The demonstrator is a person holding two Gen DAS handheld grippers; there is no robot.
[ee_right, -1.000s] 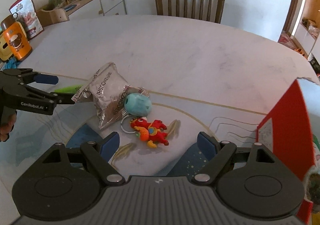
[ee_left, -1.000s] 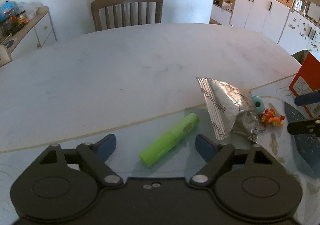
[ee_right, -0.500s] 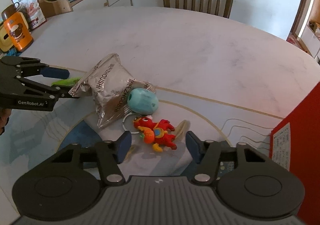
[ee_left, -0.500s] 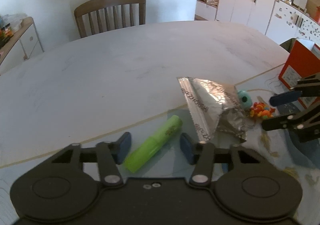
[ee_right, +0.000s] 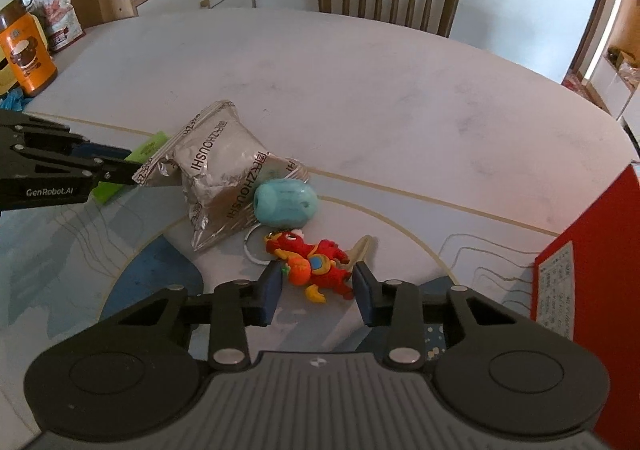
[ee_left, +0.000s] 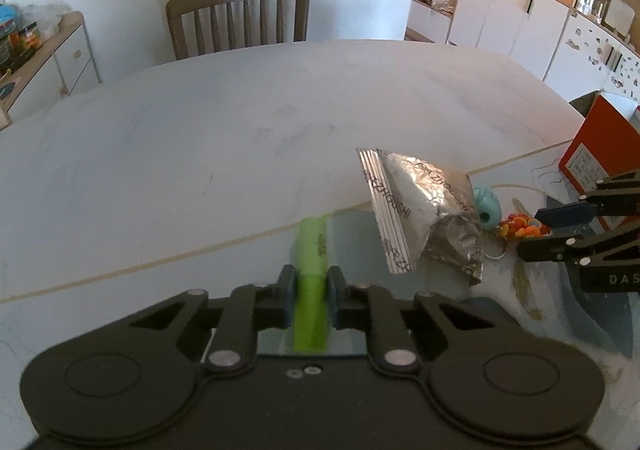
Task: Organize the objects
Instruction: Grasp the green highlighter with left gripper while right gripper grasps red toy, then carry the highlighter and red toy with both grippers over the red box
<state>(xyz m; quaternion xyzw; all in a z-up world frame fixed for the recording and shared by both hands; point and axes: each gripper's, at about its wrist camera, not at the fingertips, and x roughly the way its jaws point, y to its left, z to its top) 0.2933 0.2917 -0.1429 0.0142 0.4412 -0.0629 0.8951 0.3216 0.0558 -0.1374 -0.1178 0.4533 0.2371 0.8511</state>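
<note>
Pick-up step, both sides. Your left tool (ee_left: 310,292) pinches the green marker (ee_left: 311,250), which lies on the counter (ee_left: 240,130) mat. Your right tool (ee_right: 318,286) is part-spread, straddling the red toy (ee_right: 312,268), pads not clearly touching. Beyond: teal ball (ee_right: 285,202), foil bag (ee_right: 220,158). Next, probably: squeeze the toy, lift both, carry to the red box (ee_right: 600,270).

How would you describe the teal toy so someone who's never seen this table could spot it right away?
Start at the big white table and find the crinkled silver bag near its front edge. The teal toy sits against the bag's right side, just behind the red dragon keychain. It is the only smooth, rounded, egg-like thing there, and the only teal one.
</note>
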